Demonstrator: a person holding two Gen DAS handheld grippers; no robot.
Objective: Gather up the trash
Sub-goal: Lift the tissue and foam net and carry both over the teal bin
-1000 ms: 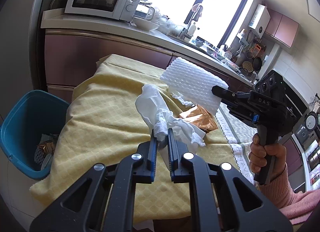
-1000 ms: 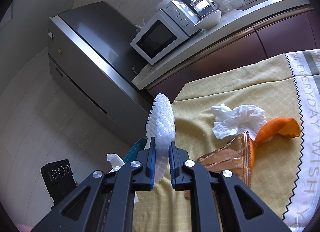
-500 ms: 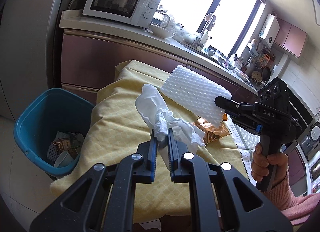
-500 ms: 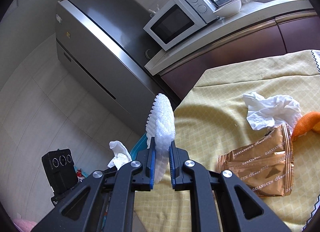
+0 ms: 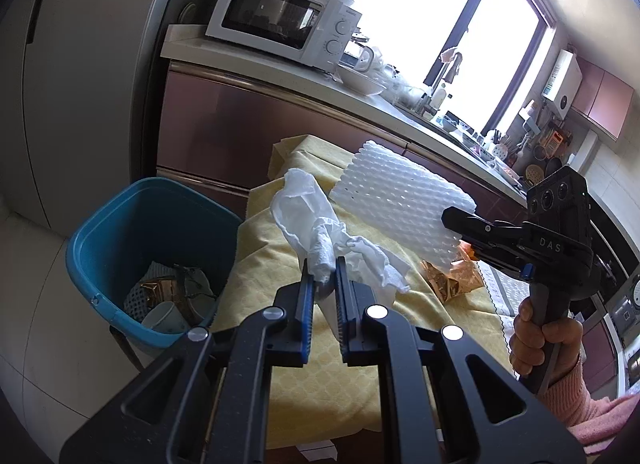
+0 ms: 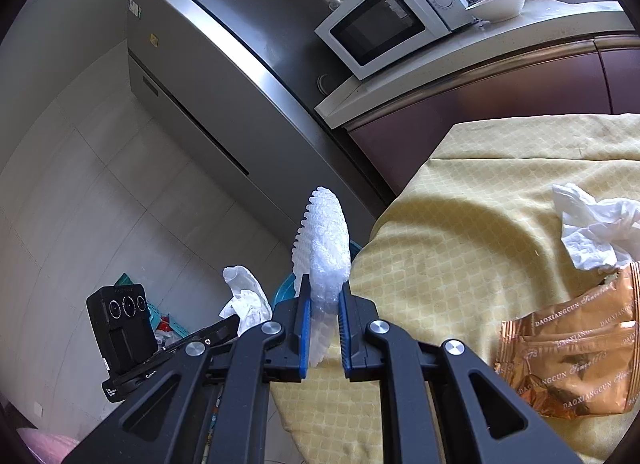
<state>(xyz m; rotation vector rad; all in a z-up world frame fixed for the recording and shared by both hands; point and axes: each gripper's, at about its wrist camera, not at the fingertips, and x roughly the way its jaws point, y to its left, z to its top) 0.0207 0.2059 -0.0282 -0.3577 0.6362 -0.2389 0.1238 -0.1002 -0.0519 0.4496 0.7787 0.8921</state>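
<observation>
My left gripper (image 5: 322, 264) is shut on a crumpled white tissue (image 5: 316, 220), held above the left end of the yellow tablecloth (image 5: 260, 276). In the right wrist view the same tissue (image 6: 244, 298) shows beside the left gripper's body. My right gripper (image 6: 323, 288) is shut on a white foam net sheet (image 6: 325, 236); seen from the left wrist, that sheet (image 5: 400, 200) hangs over the table, to the right of the tissue. A blue bin (image 5: 120, 232) stands on the floor left of the table, with wrappers and a cup inside. A gold snack wrapper (image 6: 572, 352) and another tissue (image 6: 596, 224) lie on the cloth.
A kitchen counter (image 5: 280, 68) with a white microwave (image 5: 280, 20) runs behind the table. A steel fridge (image 6: 224, 72) stands at the counter's left end. A person's hand (image 5: 544, 348) in a pink sleeve holds the right gripper's handle. Tiled floor (image 6: 100, 192) lies around the bin.
Both grippers have carried their loads leftward along the table toward the bin end; the bin now shows fuller and nearer in the left wrist view, and the orange peel has left the right view.
</observation>
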